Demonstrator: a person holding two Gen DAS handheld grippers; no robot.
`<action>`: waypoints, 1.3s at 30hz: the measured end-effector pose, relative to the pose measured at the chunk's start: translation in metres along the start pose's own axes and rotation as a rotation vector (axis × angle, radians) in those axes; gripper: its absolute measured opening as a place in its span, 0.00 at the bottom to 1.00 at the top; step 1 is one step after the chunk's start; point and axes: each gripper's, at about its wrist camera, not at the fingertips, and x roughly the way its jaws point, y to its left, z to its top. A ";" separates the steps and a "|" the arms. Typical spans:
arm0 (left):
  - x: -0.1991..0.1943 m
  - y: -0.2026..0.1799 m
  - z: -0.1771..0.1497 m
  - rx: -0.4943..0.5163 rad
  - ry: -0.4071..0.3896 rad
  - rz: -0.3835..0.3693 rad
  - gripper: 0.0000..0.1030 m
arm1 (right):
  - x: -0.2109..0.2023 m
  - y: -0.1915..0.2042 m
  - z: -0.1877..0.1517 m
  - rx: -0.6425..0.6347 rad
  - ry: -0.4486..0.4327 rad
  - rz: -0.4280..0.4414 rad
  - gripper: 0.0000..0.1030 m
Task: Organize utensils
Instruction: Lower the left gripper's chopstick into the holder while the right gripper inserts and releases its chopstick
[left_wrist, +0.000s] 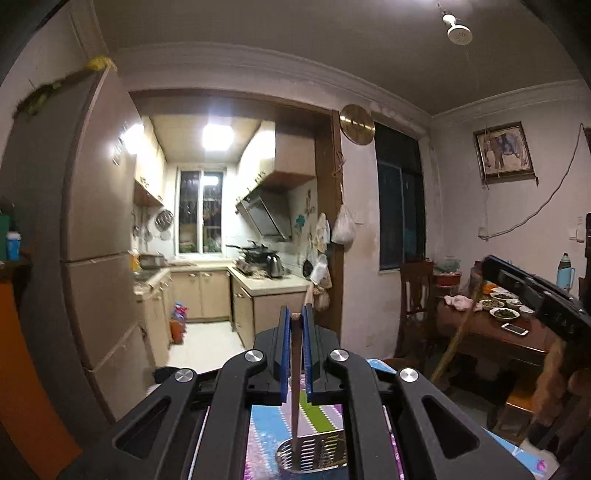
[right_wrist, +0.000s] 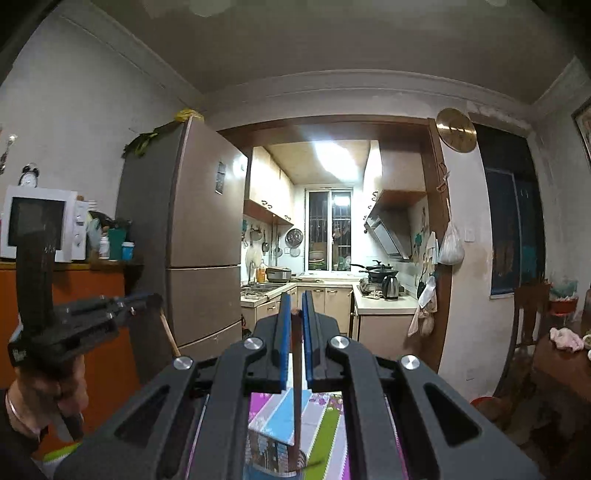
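My left gripper (left_wrist: 295, 317) is shut on a brown wooden chopstick (left_wrist: 295, 376) that hangs straight down between the blue pads, its lower end inside a perforated metal utensil holder (left_wrist: 314, 456). My right gripper (right_wrist: 295, 314) is shut on a second brown chopstick (right_wrist: 296, 406), held upright above a colourful patterned mat (right_wrist: 325, 424). The left gripper also shows at the left of the right wrist view (right_wrist: 140, 299), with a stick under it. The right gripper shows at the right of the left wrist view (left_wrist: 532, 291), holding a long stick (left_wrist: 458, 332).
The holder stands on the colourful mat (left_wrist: 266, 424). A tall fridge (right_wrist: 199, 236) stands to the left, an orange counter with a microwave (right_wrist: 40, 221) beside it. A dark dining table (left_wrist: 491, 332) with bowls and a phone stands to the right. The kitchen doorway lies ahead.
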 end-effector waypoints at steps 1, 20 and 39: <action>0.010 0.001 -0.006 -0.009 0.008 -0.010 0.07 | 0.008 -0.001 -0.004 0.005 0.002 -0.007 0.05; 0.098 0.020 -0.125 -0.045 0.246 -0.006 0.08 | 0.103 -0.033 -0.136 0.289 0.305 0.000 0.05; -0.077 0.034 -0.076 0.026 0.078 0.348 0.40 | -0.030 -0.080 -0.083 0.017 0.126 -0.052 0.33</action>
